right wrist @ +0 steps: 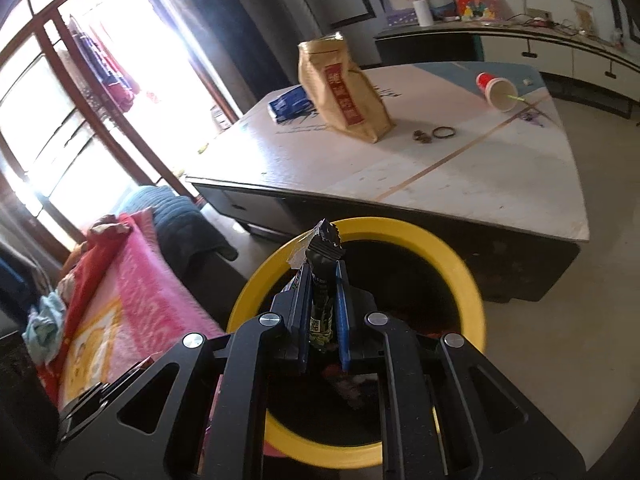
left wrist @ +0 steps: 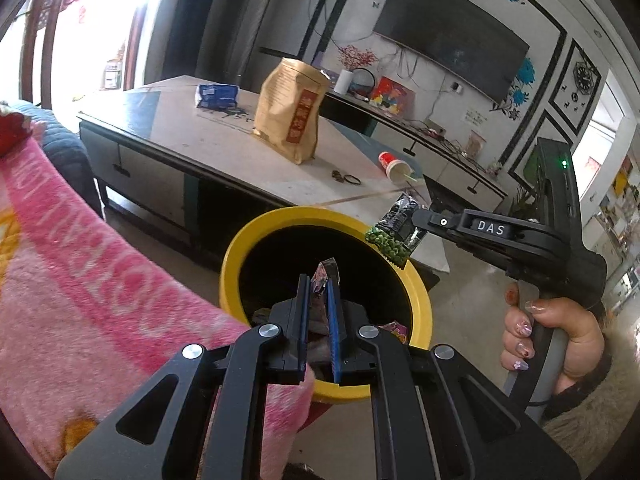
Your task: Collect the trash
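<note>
A yellow-rimmed trash bin (left wrist: 240, 248) stands on the floor between the sofa and the coffee table. My left gripper (left wrist: 317, 282) hangs over its dark opening, shut on a crumpled dark and pink wrapper (left wrist: 326, 270). My right gripper (left wrist: 416, 215) reaches in from the right over the bin's far rim, shut on a black snack packet printed with green peas (left wrist: 394, 234). In the right wrist view that packet (right wrist: 326, 240) sticks up between the blue pads of the right gripper (right wrist: 323, 268), above the bin (right wrist: 460, 272). Some trash lies inside the bin.
The coffee table (right wrist: 480, 168) behind the bin carries a brown paper bag (right wrist: 344, 92), a blue packet (right wrist: 290, 104), a tipped red paper cup (right wrist: 496, 88) with a green straw and a small ring (right wrist: 444, 133). A pink blanket (left wrist: 100, 288) covers the sofa at left.
</note>
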Demonstrator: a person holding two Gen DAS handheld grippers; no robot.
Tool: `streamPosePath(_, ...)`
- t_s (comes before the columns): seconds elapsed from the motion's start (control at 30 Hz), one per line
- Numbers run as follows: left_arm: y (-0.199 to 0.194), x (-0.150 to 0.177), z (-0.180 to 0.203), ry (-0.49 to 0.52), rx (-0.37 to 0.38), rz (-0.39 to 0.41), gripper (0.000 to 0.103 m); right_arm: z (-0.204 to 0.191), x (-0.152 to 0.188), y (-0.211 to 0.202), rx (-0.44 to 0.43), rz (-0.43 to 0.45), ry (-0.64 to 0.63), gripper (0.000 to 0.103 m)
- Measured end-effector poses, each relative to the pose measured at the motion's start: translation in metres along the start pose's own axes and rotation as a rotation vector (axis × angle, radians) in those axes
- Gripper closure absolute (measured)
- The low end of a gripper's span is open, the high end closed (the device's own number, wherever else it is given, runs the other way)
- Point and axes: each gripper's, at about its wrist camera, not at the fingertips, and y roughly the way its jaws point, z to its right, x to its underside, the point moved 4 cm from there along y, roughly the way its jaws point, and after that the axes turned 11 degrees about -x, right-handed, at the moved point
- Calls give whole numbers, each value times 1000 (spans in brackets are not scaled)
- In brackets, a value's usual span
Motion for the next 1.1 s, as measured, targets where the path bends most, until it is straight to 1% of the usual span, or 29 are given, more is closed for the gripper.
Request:
streamPosePath(0.23,19,6,17,19,8,-33,94,16,1,5,19,-11,28,95)
streamPosePath(0.37,31,7,23,24,16,-53,94,22,5,8,4,-30,61,88)
streamPosePath(0.53,45,7,29,35,22,-70,94,27,9,9,6,-45,80,88)
streamPosePath(0.57,48,6,30,36,23,-75,91,28,10,8,8,-46,84,83)
streamPosePath(0.6,50,6,30,36,24,-80,83,29,11,6,11,-43,89,78)
streamPosePath(0.63,53,6,31,35,30,-89,76,31,12,4,12,-41,95,77)
streamPosePath(0.67,55,6,31,32,30,-92,61,33,13,2,12,-42,101,75)
streamPosePath(0.7,57,5,31,32,32,-94,51,33,13,0,16,-41,107,72)
streamPosePath(0.73,57,5,31,31,33,-96,48,34,14,-4,22,-36,112,70)
streamPosePath(0.77,57,4,31,31,31,-97,44,35,14,-8,25,-31,115,65)
streamPosePath(0.8,56,3,31,30,31,-96,33,36,15,-13,33,-27,116,63)
streamPosePath(0.83,55,2,30,29,31,-93,26,35,17,-18,43,-20,113,61)
streamPosePath(0.87,53,1,29,26,31,-91,16,35,18,-23,50,-14,107,55)
streamPosePath(0.9,51,0,28,22,32,-89,11,33,20,-30,56,-7,96,49)
streamPosePath(0.93,47,-1,26,12,34,-85,10,30,22,-36,61,2,86,46)
streamPosePath(1.0,41,-1,23,7,26,-76,7,25,24,-47,75,20,66,31)
streamPosePath(1.1,27,-3,15,11,-15,-65,7,9,27,-63,115,41,-11,19)
